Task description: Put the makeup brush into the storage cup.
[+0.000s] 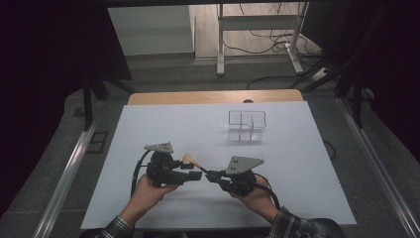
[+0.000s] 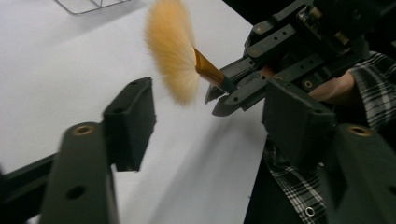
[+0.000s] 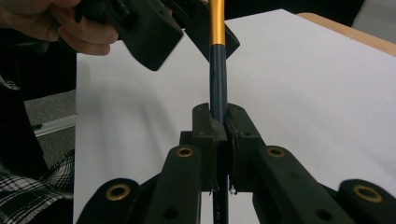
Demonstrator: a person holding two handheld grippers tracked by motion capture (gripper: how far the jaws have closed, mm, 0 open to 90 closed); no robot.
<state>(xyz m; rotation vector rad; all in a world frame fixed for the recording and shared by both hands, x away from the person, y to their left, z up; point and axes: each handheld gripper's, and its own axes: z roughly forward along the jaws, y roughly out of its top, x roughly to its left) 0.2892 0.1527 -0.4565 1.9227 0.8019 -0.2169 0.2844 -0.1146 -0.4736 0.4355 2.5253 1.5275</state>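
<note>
While the high view keeps everything small, you can make out the basics: the left gripper [image 1: 195, 176] and the right gripper [image 1: 212, 174] meet nose to nose near the front middle of the white table [image 1: 148, 129], with a brush [image 1: 190, 160] poking up between them, tuft end toward the left. A little wire rack [image 1: 246, 126] sits well apart, farther back and to the right.

In the left gripper view it gets clearer. The left one's jaws stand apart with nothing between the pads, just bare table behind them. The brush's fluffy tan bristles [image 2: 170, 49] hang in the air just past those jaws, and the gold ferrule [image 2: 207, 67] runs back into the right gripper across from it, with a hand [image 2: 334, 86] and plaid sleeve [image 2: 299, 186] behind.

The right gripper view settles the grip: its jaws are clamped together on the dark blue handle [image 3: 218, 74], which sticks straight up out of the pads into the gold part. The left gripper's jaw hangs blurry around the upper end.

So to me this looks like a handover, or a two-handed regrip, caught mid-step. The brush is fully carried by the right side. Next move, I'd guess, is getting the left jaws lined up on the ferrule or handle rather than the soft bristles, then squeezing before the right lets go.
</note>
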